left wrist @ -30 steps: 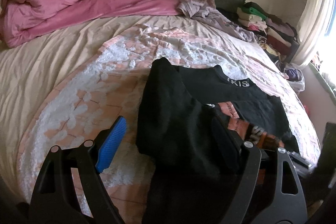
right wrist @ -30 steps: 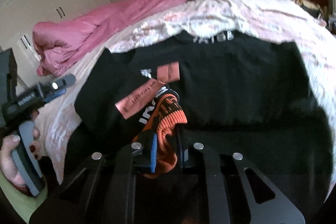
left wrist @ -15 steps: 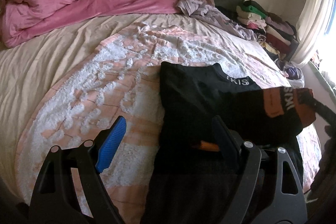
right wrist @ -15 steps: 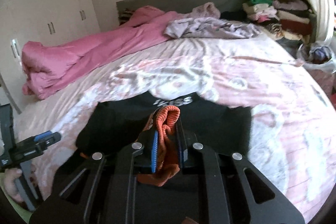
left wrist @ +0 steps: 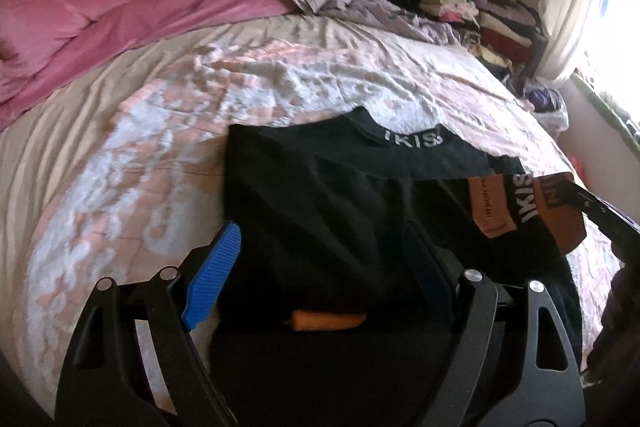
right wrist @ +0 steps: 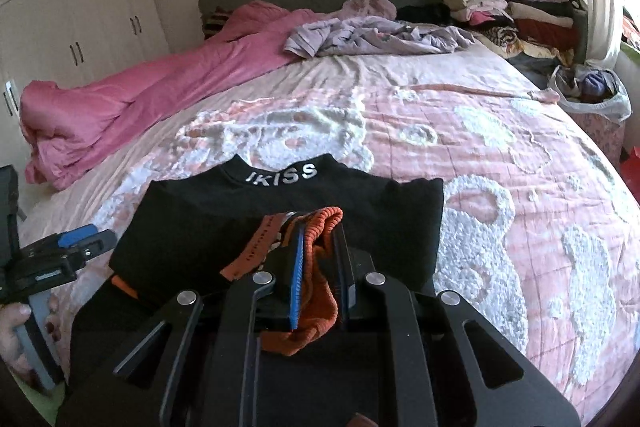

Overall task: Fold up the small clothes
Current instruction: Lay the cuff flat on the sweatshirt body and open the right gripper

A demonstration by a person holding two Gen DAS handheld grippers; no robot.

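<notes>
Orange ribbed cuff (right wrist: 320,267) of the black IKISS sweater (right wrist: 280,223) is pinched in the right gripper (right wrist: 318,267). Left gripper (left wrist: 320,267), at 9 o'clock of it, gapes wide, holding nothing.

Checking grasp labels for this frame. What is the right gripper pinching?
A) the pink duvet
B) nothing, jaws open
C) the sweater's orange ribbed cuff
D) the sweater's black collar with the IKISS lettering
C: in the right wrist view the right gripper has its jaws closed on the orange ribbed cuff of the black sweater; the collar lies flat further up the bed.
</notes>
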